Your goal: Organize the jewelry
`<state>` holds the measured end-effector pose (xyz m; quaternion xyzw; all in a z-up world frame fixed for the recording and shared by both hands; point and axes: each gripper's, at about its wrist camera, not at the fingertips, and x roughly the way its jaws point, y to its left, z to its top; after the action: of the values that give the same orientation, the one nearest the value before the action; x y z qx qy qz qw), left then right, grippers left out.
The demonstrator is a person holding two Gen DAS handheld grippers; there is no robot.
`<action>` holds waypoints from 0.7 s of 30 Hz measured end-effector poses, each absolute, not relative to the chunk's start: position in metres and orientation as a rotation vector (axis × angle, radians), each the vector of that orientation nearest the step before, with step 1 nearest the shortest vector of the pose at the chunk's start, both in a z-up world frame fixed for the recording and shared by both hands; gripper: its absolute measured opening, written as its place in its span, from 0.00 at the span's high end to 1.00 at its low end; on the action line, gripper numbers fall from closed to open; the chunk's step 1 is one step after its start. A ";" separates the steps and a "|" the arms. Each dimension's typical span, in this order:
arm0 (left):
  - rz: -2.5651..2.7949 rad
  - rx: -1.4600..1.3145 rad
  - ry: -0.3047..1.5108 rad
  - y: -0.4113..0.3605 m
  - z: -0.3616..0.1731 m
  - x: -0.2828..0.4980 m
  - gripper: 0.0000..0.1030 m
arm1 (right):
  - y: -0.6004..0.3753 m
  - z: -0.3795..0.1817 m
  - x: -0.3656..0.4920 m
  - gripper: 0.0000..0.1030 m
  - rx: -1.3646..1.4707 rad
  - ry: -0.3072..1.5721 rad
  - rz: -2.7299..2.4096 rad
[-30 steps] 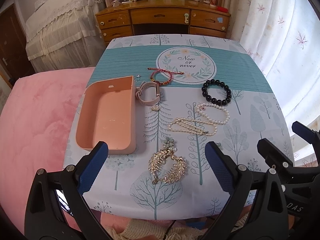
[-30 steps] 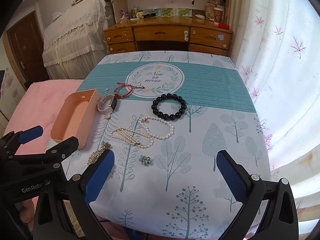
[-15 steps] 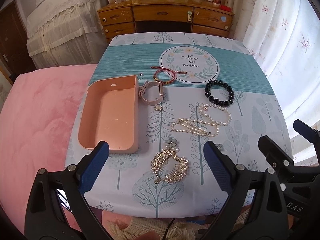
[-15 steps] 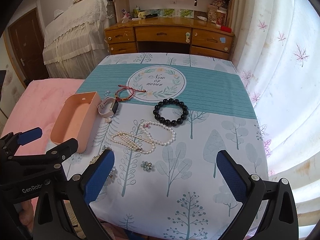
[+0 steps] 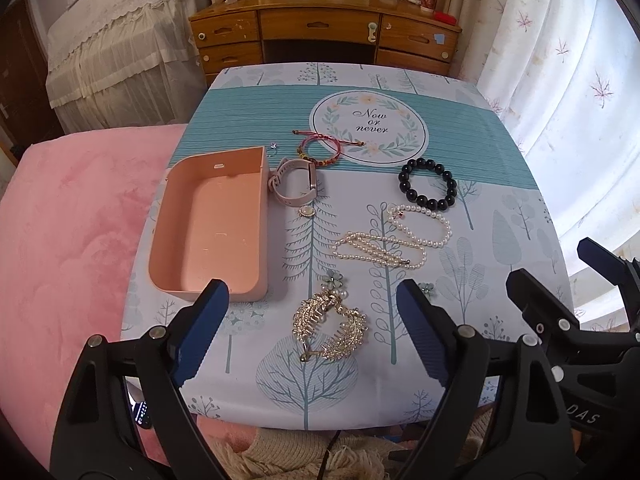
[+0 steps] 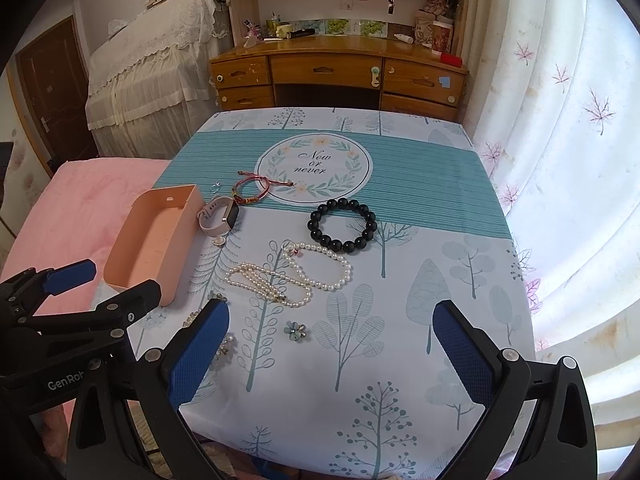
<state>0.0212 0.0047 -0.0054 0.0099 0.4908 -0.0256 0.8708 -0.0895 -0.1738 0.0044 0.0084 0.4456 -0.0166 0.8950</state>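
- a home bedroom
- wooden desk [image 6: 338,74] with drawers against the far wall
- lace-covered furniture [image 6: 152,76] beside it
- floral curtains [image 6: 560,120]
- pink blanket [image 5: 68,240] by the table

1. I see an empty pink tray [image 5: 208,224], open side up.
2. Just right of it: pink watch [image 5: 294,184], gold hair comb [image 5: 330,326].
3. Farther right: pearl strands [image 5: 394,240], black bead bracelet [image 5: 428,184].

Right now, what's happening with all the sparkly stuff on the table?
A person is tidying jewelry with a hand-held gripper in each hand. Nothing has been picked up yet, and the pink tray is empty. The left hand-held gripper hovers over the gold hair comb, its jaws closing with nothing between them. The right hand-held gripper hangs open. The pearl necklace, black bead bracelet and pink watch lie on the cloth.
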 end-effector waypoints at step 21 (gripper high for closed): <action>-0.082 0.011 1.042 0.004 -0.007 0.015 0.26 | -0.171 0.015 -0.102 0.00 0.029 0.901 -0.020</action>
<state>0.0151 0.0045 -0.0073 0.0054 0.4977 -0.0390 0.8664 -0.1022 -0.1711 0.0151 0.0142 0.4356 -0.0095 0.9000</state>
